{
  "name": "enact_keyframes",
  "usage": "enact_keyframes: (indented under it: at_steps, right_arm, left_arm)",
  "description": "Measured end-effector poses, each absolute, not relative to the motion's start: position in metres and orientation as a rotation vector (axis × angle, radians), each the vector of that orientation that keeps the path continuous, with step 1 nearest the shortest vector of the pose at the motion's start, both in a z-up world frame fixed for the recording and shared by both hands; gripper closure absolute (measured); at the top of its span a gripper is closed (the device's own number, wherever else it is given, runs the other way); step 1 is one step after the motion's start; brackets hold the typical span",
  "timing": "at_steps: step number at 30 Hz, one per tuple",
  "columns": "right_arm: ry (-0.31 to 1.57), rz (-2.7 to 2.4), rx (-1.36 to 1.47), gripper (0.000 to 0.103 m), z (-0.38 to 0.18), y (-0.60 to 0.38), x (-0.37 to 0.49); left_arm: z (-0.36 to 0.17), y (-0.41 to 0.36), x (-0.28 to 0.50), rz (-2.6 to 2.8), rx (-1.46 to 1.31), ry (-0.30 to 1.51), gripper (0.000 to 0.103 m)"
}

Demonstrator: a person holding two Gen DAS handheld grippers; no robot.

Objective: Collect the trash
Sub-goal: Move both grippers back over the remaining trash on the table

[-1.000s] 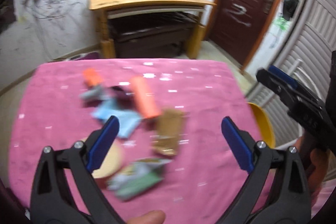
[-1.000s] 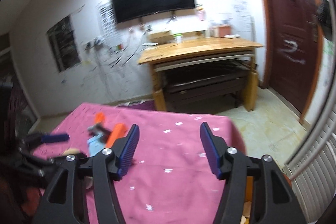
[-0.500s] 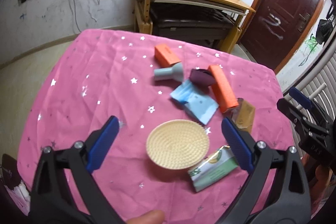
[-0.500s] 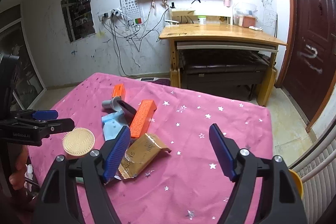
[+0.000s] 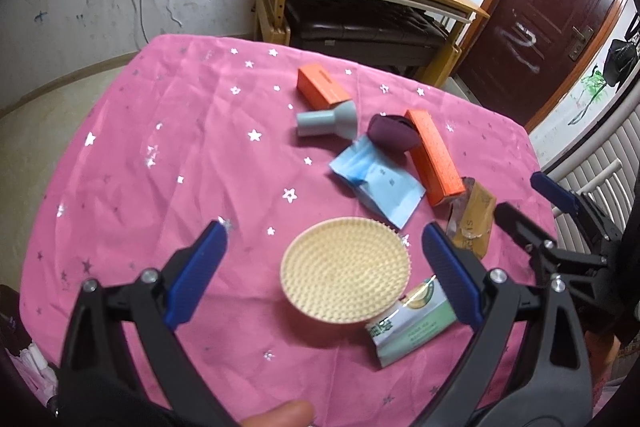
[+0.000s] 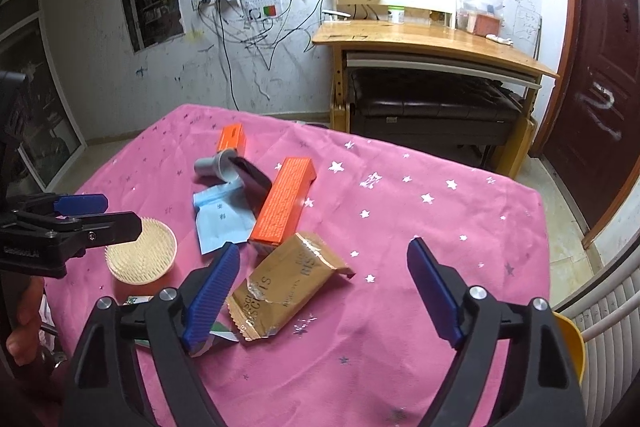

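Note:
Trash lies on the pink starred cloth point(image 5: 160, 147): a gold biscuit wrapper point(image 6: 288, 283), a long orange box point(image 6: 284, 203), a blue wrapper point(image 6: 222, 219), a green-white wrapper point(image 5: 412, 325), a small orange box point(image 5: 320, 85), a grey funnel piece point(image 5: 326, 119) and a dark purple item point(image 5: 390, 133). My left gripper point(image 5: 323, 235) is open above a round woven dish point(image 5: 346, 269), not touching it. The jaws of my right gripper point(image 6: 324, 251) are opening over the cloth. The gold wrapper lies beneath, by its left finger, with nothing gripped.
A yellow bin point(image 6: 572, 343) stands off the table's right edge beside a white radiator point(image 6: 612, 311). Beyond the table are a wooden desk point(image 6: 432, 39), a dark door point(image 6: 600, 87) and a wall with cables. The right half of the cloth point(image 6: 460, 211) is bare.
Both grippers have dipped toward the table and the views have sharpened on the trash. The right jaws have spread wider. Nothing on the cloth has moved.

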State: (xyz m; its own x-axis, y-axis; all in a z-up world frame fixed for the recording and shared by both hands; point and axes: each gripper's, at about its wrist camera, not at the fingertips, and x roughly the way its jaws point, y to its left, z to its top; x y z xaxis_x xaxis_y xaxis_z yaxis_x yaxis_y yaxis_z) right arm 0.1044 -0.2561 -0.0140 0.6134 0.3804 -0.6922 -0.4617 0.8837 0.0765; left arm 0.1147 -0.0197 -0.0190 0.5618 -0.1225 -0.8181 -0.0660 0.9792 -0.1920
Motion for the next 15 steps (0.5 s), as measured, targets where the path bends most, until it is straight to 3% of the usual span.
enact_keyframes:
  at_steps: [15]
  right_arm:
    - [0.830, 0.446, -0.229, 0.021, -0.046, -0.228, 0.110]
  left_arm:
    - [-0.044, -0.025, 0.125, -0.068, -0.211, 1.064, 0.009]
